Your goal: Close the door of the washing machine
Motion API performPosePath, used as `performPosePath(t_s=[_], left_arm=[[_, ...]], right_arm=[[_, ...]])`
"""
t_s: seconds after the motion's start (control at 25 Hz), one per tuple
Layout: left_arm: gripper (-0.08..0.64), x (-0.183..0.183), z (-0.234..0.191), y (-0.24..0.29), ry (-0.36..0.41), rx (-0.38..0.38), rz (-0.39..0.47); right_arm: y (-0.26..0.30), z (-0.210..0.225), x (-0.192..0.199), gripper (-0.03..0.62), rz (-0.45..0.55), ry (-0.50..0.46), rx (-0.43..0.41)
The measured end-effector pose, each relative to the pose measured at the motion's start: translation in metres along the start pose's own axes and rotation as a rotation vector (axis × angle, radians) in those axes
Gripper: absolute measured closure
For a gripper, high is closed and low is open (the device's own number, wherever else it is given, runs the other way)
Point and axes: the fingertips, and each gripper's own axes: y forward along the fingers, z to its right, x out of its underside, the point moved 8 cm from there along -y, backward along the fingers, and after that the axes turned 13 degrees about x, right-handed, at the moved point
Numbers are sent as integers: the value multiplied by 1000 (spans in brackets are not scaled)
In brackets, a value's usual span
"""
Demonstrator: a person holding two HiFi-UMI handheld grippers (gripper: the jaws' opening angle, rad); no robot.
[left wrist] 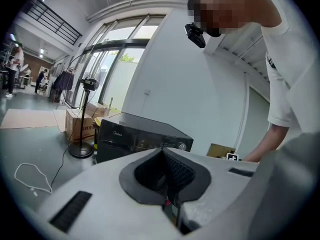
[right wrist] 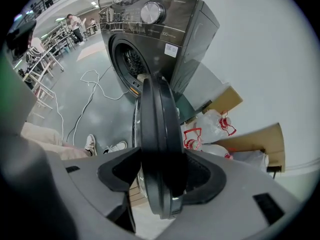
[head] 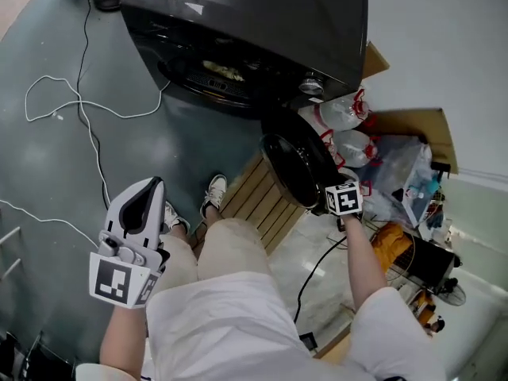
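Held left gripper (head: 152, 187) low, jaws together; reached right gripper (right wrist: 160, 174) steeply downward, arm extended, clamped on door (right wrist: 157, 114) rim.

R claw (right wrist: 164, 159) clamped on door (right wrist: 157, 109) rim, washer (right wrist: 172, 26) open behind, white cable (right wrist: 93, 91) at left

Head view: washer (head: 238, 22) back cut off at top edge; drum load (head: 224, 71) too small to ID. Jaws of right hand-held gripper (head: 333, 205) hidden behind door (head: 298, 165) & own cube (head: 344, 198). Bags (head: 345, 113): contents unclear. Left gripper view: washer base hidden by left hand-held gripper (left wrist: 167, 203); far people (left wrist: 15, 66) tiny. Right gripper view: door rim partly hidden by jaws.
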Motion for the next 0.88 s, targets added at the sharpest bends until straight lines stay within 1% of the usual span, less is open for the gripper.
performPosePath(t_s=[0.08,0.2,0.32,0.4,0.64,0.88], left_arm=[[557,11,-6,-12,-13,-7,6],[557,25,-15,-29,-13,-4,6],[557,38,-29,-41,-26,-10,8],[557,47,-38,-48,-33,-13,8],[557,79,-59,-59,-59,-19,7],[557,107,-66,-61,-104,-37,5]], right_arm=[[-1,-10,0,345,1,-2,10],[-6,-28,3,350,-4,3,16],[-9,-42,1,348,-4,28,20],[-12,-51,2,348,7,63,20],[-22,-79,4,347,95,170,30],[-32,-104,1,347,150,279,4]])
